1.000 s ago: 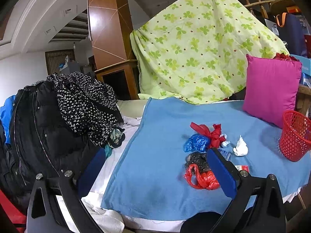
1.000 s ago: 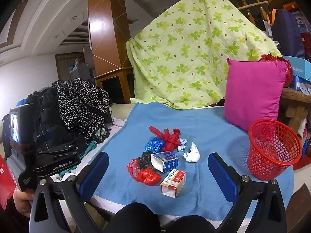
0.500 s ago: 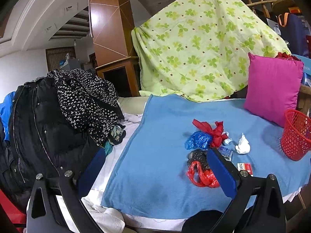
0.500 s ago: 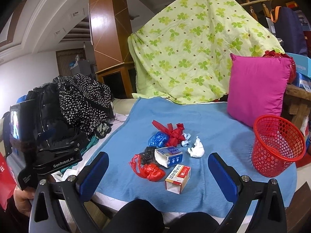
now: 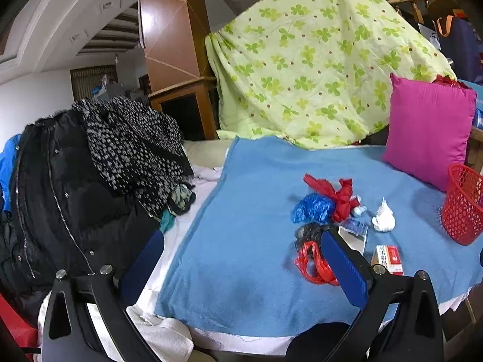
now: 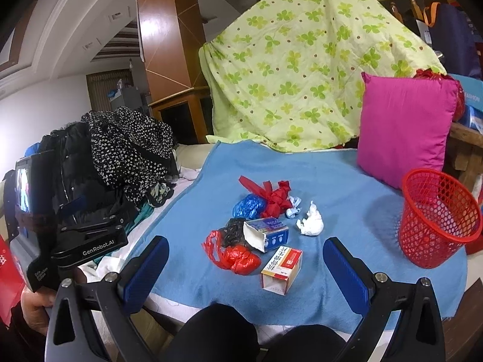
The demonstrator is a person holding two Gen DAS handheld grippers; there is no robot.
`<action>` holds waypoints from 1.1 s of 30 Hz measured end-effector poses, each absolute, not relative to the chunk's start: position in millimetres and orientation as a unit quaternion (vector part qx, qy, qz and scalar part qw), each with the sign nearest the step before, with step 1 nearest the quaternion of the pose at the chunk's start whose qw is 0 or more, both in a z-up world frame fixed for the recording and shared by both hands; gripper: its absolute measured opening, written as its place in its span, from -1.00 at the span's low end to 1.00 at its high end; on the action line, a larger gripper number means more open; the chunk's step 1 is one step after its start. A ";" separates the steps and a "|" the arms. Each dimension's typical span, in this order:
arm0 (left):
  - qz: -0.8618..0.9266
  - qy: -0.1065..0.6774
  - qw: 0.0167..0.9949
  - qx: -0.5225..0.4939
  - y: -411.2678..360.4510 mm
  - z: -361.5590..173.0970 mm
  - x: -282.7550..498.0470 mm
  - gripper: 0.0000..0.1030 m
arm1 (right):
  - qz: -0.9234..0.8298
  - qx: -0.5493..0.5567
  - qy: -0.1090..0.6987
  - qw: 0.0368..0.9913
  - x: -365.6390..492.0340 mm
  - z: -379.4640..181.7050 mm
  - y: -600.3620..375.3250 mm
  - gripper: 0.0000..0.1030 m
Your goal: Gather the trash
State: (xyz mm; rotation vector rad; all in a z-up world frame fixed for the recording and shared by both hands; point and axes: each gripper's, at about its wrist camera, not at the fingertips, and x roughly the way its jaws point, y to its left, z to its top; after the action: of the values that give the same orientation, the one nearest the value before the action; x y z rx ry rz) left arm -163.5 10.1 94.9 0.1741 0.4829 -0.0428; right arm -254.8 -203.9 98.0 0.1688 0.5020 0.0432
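Observation:
A heap of trash lies on the blue blanket [image 6: 341, 187]: a red-and-white carton [image 6: 282, 267], a blue-and-white carton [image 6: 267, 233], a crumpled red bag [image 6: 238, 258], a black bag [image 6: 235, 232], a blue bag [image 6: 249, 206], a red ribbon-like bag [image 6: 273, 194] and a white tissue wad [image 6: 311, 221]. To their right stands a red mesh basket [image 6: 437, 218], upright with nothing visible inside. My right gripper [image 6: 244, 267] is open, held short of the heap. My left gripper [image 5: 241, 261] is open too, left of the red bag [image 5: 314, 267] and the basket [image 5: 463, 205].
A pink cushion [image 6: 404, 129] leans behind the basket. A green clover quilt [image 6: 302, 69] drapes at the back. Dark coats [image 5: 75, 187] pile up on the left. In the right wrist view a hand [image 6: 36, 304] holds the left device at lower left.
Both views have drifted slightly closer to the trash and rightward. Both grippers stayed open, and nothing on the blanket moved.

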 end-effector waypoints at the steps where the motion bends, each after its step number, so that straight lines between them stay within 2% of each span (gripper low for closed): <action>1: -0.024 0.248 0.965 0.084 10.7 89.4 -159.2 1.00 | 0.020 0.084 0.253 0.964 -251.4 92.5 -204.4 1.00; 10: -0.060 0.387 0.918 0.066 13.3 9.9 -102.4 1.00 | 0.001 0.106 0.339 0.935 -193.2 13.6 -216.8 1.00; 18: -0.129 0.434 0.891 0.025 2.8 -18.6 -71.0 1.00 | -0.017 0.127 0.383 0.915 -134.2 -33.5 -226.1 0.98; 21: -0.162 0.465 0.870 -0.001 -3.8 -30.6 -56.9 1.00 | -0.025 0.132 0.404 0.905 -118.6 -50.0 -231.5 0.77; 23: -0.173 0.482 0.859 -0.015 -7.1 -39.4 -49.4 0.99 | -0.025 0.146 0.425 0.893 -109.6 -61.9 -237.1 0.44; 24: -0.177 0.493 0.852 -0.023 -8.6 -44.4 -45.3 0.93 | -0.023 0.156 0.432 0.888 -107.0 -67.0 -241.2 0.38; 26: -0.189 0.507 0.840 -0.039 -12.1 -51.0 -40.2 0.79 | -0.021 0.182 0.442 0.878 -106.1 -76.9 -253.1 0.10; 28: -0.204 0.520 0.828 -0.056 -18.5 -56.7 -35.0 0.67 | -0.023 0.196 0.443 0.875 -109.5 -80.2 -263.5 -0.02; 30: -0.214 0.531 0.817 -0.069 -26.9 -60.8 -30.7 0.53 | -0.022 0.205 0.434 0.877 -117.2 -79.0 -275.4 -0.02; 33: -0.229 0.536 0.808 -0.080 -45.9 -65.8 -25.0 0.47 | -0.027 0.208 0.424 0.881 -124.3 -76.2 -287.9 -0.03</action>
State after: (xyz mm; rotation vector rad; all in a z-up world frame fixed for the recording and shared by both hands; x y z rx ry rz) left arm -25.0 -45.9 -65.8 -0.1713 1.1471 -0.4896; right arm -124.3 -287.9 -76.2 0.4325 0.8823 -0.0563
